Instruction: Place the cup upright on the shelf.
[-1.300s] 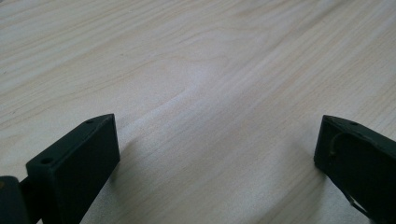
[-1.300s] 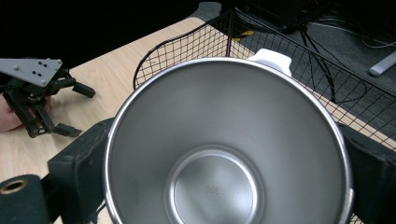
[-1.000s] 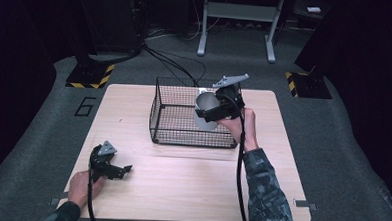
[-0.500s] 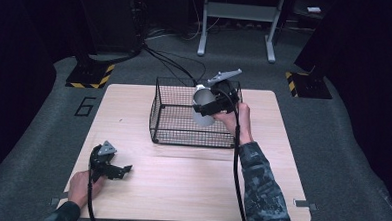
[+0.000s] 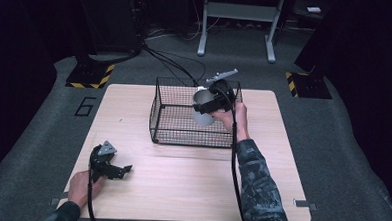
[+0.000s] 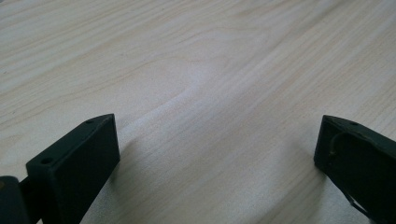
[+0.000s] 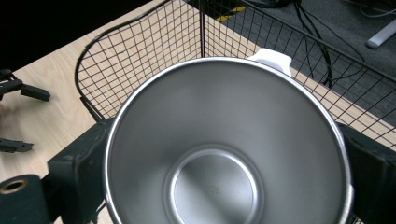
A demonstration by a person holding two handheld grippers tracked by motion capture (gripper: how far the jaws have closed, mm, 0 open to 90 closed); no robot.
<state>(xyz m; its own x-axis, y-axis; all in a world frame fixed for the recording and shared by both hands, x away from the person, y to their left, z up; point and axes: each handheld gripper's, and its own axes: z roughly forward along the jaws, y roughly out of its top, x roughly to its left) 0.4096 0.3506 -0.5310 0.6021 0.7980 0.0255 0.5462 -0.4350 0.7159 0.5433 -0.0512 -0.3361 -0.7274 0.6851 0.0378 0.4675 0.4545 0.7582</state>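
A stainless steel cup hangs above the right part of a black wire basket, and my right gripper is shut on it. In the right gripper view I look straight into the empty cup, with a jaw pressed on each side and a white tab at its far rim. The basket lies under and beyond it. My left gripper rests on the table's near left, open. Its jaws stand wide apart over bare wood.
The wooden table has free surface in front of the basket and to both sides. Cables and a metal stand are on the floor behind. Striped floor markers lie near the far corners.
My right gripper has carried the cup a little to the left, further over the basket. The left gripper has stayed still on the table.
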